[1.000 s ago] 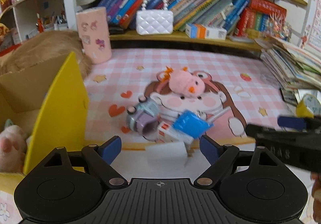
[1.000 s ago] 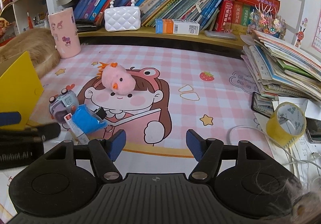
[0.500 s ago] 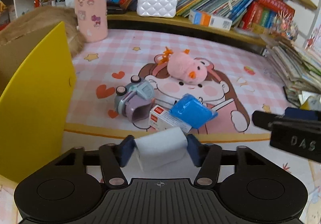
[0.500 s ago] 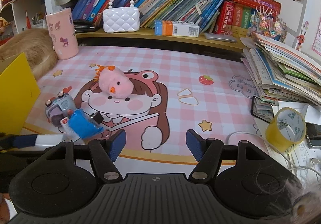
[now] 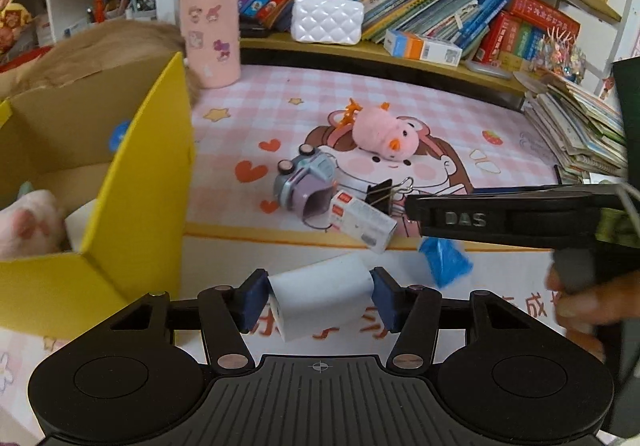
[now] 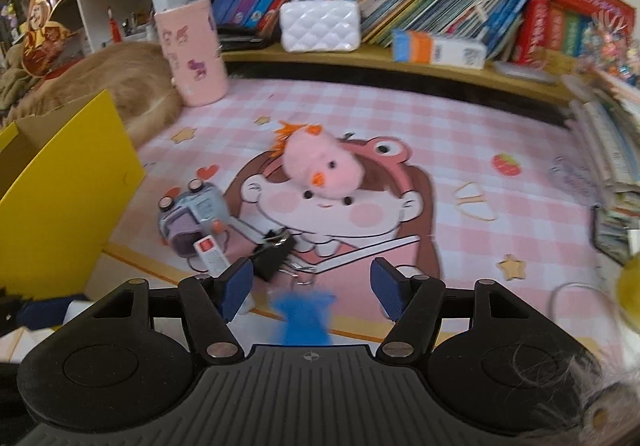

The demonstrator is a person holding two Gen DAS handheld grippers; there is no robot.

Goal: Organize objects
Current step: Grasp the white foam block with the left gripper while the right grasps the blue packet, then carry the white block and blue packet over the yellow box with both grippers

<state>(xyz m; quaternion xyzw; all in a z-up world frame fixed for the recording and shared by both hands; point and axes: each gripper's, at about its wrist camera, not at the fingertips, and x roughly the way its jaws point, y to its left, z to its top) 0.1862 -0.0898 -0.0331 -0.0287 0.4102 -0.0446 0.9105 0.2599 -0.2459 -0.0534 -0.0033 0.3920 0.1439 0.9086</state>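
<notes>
Now the left gripper [image 5: 318,296] is clamping the white block [image 5: 320,292]; carrying it level over the yellow box [image 5: 132,206] wall seems wisest, while the right gripper's [image 6: 310,284] fingers are standing apart around the blue packet [image 6: 306,316].

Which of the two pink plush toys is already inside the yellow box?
The pale paw-marked plush toy lies in the yellow box; the orange-beaked chick sits on the mat.

At twelve o'clock I see a shelf of leaning books [image 5: 420,2] with a white quilted purse [image 5: 327,21] before them; at eleven a pink tumbler [image 5: 210,34] stands upright; at three, a stack of magazines [image 5: 576,130] sits on the pink checked mat [image 5: 400,94].
</notes>
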